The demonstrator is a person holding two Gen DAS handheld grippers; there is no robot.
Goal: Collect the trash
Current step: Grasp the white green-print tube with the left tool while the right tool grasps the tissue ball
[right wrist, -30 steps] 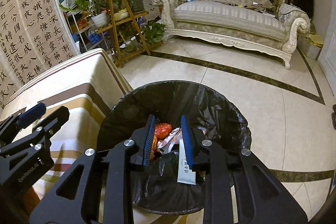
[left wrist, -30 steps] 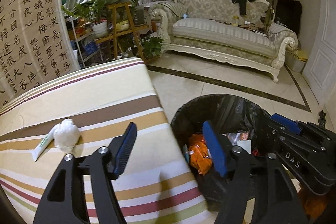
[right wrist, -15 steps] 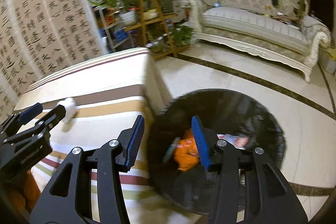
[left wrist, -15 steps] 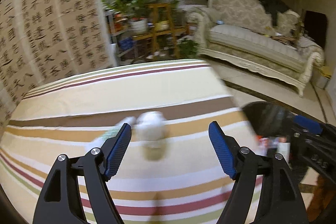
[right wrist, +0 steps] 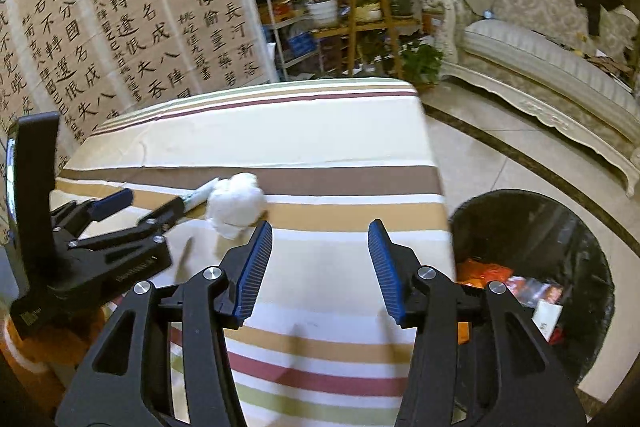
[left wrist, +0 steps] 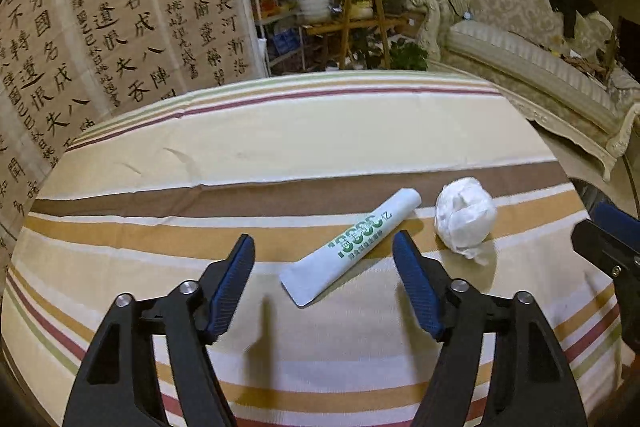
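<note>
A white tube with green print (left wrist: pixel 352 245) lies on the striped tablecloth (left wrist: pixel 280 147). A crumpled white paper ball (left wrist: pixel 464 217) lies just right of it. My left gripper (left wrist: pixel 324 283) is open and empty, low over the cloth, with the tube's flat end between its fingers. My right gripper (right wrist: pixel 320 263) is open and empty above the table's right part. The paper ball (right wrist: pixel 236 203) lies ahead of its left finger, with the tube (right wrist: pixel 200 195) partly hidden behind the left gripper (right wrist: pixel 116 219). The black-lined trash bin (right wrist: pixel 560 227) holds wrappers.
The bin stands on the tiled floor beside the table's right edge (right wrist: pixel 440 187). A calligraphy screen (left wrist: pixel 100 27) stands behind the table. A plant stand (left wrist: pixel 356 19) and an ornate sofa (right wrist: pixel 552 59) are farther back.
Both grippers swung left from over the bin to over the table. The right gripper opened wide and the white packet it held is gone. The left gripper now straddles the tube.
</note>
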